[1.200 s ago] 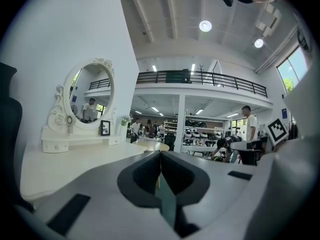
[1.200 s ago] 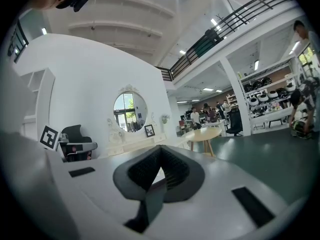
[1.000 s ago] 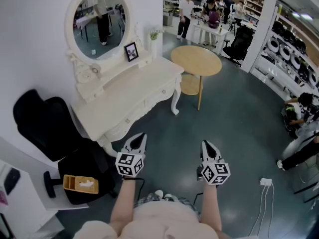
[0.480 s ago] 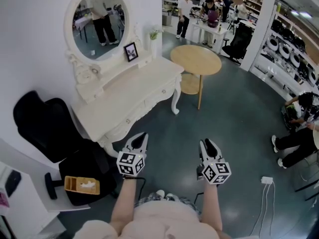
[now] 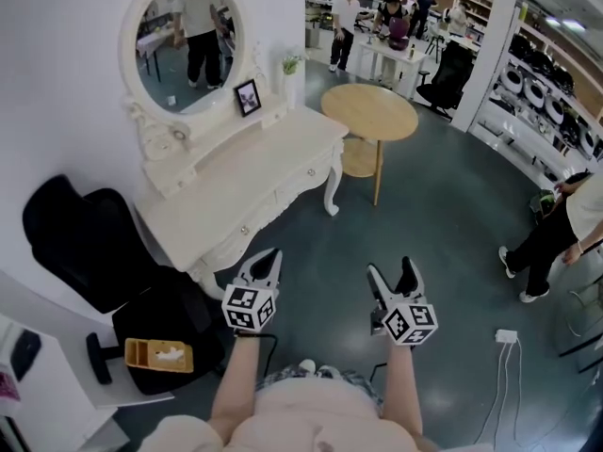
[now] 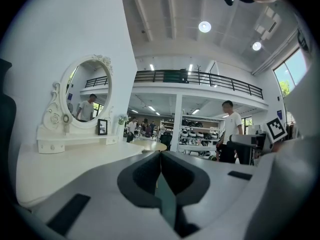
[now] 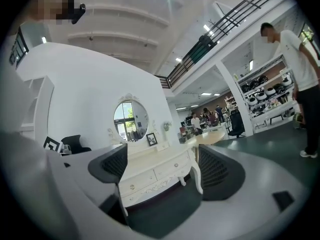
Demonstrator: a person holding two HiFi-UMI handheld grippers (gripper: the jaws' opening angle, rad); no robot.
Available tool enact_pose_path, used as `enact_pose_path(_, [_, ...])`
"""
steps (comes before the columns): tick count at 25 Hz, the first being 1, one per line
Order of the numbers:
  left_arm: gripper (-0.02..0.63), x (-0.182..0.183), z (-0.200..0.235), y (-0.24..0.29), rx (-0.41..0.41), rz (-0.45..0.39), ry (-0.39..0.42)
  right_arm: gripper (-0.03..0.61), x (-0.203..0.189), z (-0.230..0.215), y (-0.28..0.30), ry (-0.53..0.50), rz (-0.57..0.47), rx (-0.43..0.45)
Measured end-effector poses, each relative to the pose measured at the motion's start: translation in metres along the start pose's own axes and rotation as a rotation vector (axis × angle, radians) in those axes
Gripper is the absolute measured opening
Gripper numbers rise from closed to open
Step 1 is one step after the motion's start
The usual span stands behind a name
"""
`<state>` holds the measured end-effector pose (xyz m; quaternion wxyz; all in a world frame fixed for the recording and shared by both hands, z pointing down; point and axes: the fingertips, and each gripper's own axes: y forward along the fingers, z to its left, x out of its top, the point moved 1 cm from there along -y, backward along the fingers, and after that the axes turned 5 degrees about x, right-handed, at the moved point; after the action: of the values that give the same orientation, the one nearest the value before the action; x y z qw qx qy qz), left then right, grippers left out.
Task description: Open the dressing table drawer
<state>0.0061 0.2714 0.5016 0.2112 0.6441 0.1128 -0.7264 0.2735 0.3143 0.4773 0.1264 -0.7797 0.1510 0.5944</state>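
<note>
Your left gripper (image 5: 267,256) sits at lower centre of the head view, its jaws pressed together with nothing between them. Your right gripper (image 5: 390,269), just to its right, has just been opening and now gapes wide, empty. The dressing table (image 5: 236,182) stands in the upper left, well apart from both grippers. Its drawers (image 5: 300,179) lie flush along the front.

The dressing table (image 5: 236,186) looks like smooth, white-painted wood, with small metal-looking drawer knobs (image 7: 176,165). The round table (image 5: 369,111) is pale matt wood. The dark floor (image 5: 443,224) shines faintly. The chair (image 5: 75,238) looks like black cloth.
</note>
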Motion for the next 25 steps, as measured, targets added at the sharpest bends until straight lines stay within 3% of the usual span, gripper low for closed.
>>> enact_pose_path(16, [0.028, -0.012, 0.041, 0.016, -0.015, 0.024, -0.043, 0.442, -0.016, 0.014, 0.028, -0.014, 0.034, -0.016])
enact_pose_path(25, [0.028, -0.003, 0.079, 0.047, 0.064, 0.007, -0.07, 0.442, -0.011, 0.002, 0.09, -0.027, 0.067, 0.047])
